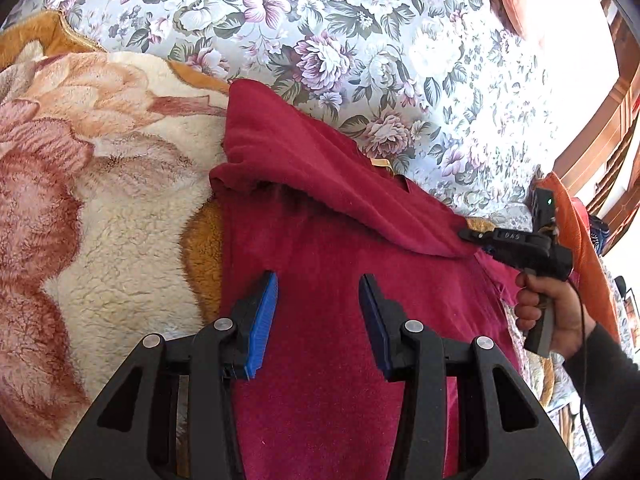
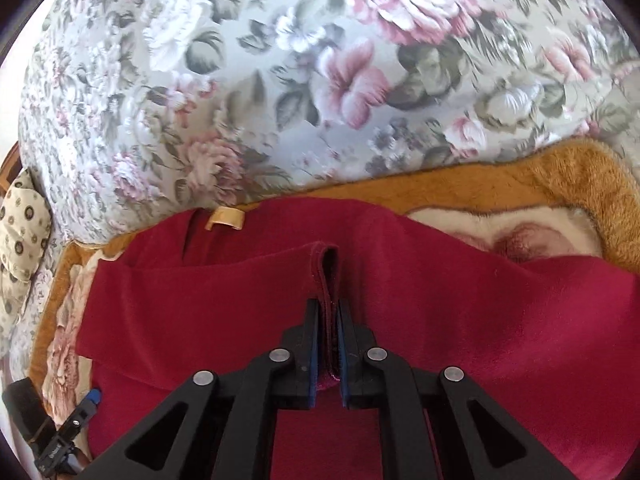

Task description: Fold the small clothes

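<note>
A dark red garment (image 1: 320,240) lies spread on a plush floral blanket (image 1: 100,184). My left gripper (image 1: 318,288) is open and empty, hovering low over the middle of the garment. My right gripper (image 2: 328,308) is shut on a fold of the garment's edge (image 2: 324,264) and holds it lifted, so the cloth drapes over the rest of the garment (image 2: 500,320). In the left wrist view the right gripper (image 1: 472,236) shows at the right, pinching the red cloth. A beige neck label (image 2: 224,218) shows at the garment's far edge.
A grey floral bedsheet (image 1: 360,40) lies beyond the blanket. An orange cloth (image 1: 580,232) lies at the right by the hand (image 1: 552,308). The blanket's tan border (image 2: 520,176) runs past the garment. A wooden bed frame (image 1: 616,120) stands at far right. The left gripper (image 2: 84,404) shows at lower left.
</note>
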Tool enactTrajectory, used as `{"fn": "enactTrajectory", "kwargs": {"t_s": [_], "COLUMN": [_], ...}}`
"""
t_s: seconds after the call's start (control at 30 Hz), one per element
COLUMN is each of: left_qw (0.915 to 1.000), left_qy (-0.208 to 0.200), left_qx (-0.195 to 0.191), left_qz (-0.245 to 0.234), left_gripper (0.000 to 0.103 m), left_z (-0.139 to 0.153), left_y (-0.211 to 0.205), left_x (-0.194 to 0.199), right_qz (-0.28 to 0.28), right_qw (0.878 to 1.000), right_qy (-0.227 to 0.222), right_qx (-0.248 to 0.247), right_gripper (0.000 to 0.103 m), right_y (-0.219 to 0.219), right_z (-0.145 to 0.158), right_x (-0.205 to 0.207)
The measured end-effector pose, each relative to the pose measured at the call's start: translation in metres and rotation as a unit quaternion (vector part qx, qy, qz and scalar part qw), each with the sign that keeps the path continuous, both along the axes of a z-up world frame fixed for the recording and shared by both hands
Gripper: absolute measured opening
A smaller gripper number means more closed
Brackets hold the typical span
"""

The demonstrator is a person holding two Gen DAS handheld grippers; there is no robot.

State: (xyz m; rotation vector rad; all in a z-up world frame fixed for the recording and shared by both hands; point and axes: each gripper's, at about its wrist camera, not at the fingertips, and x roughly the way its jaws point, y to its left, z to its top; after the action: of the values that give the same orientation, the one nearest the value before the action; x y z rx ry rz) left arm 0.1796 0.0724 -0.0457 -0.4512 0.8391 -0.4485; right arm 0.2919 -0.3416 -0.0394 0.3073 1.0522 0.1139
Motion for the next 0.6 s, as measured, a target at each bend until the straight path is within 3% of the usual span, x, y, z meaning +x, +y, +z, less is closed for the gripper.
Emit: {"fn": "enactTrajectory", "kwargs": {"t_s": [0.13,0.27,0.4,0.47,0.6], "left_qw": [1.0000,0.9999,0.9981,0.9975,0.9981], "left_qy": [-0.001,-0.002,-0.043,-0.048,-0.031], "left_qx": [0.001,0.006,-0.005,-0.001,0.036], "left_qz": [0.000,0.009,0.045,0.051,0.038], "left_gripper": [0.041,0.041,0.042,0.042,0.042], "left_z": [0.000,0.004,0.033,0.044,0.046], "left_y": [0.000,0.001,0.008,0.007,-0.007], "left_x": [-0.001,-0.002,0.006,0.022,0.066], "right_qz": [-0.015,-0.037,0.039,0.077,0.087], "right_qw": [0.999,0.997,0.994,0.991,0.990], "right_qy": [-0.010,-0.066,-0.100,-0.104,-0.062], "right_qx": [0.028,-0.014,-0.009,-0.043,-0.088], "right_gripper": [0.010,0.011,0.011,0.011,0.011], "right_y": [-0.012,-0.018,0.007,0.026,0.040], "right_z": [0.003,0.033,0.048,0.045,0.017], "right_x": [-0.006,-0.023,-0.035,-0.036,-0.028]}}
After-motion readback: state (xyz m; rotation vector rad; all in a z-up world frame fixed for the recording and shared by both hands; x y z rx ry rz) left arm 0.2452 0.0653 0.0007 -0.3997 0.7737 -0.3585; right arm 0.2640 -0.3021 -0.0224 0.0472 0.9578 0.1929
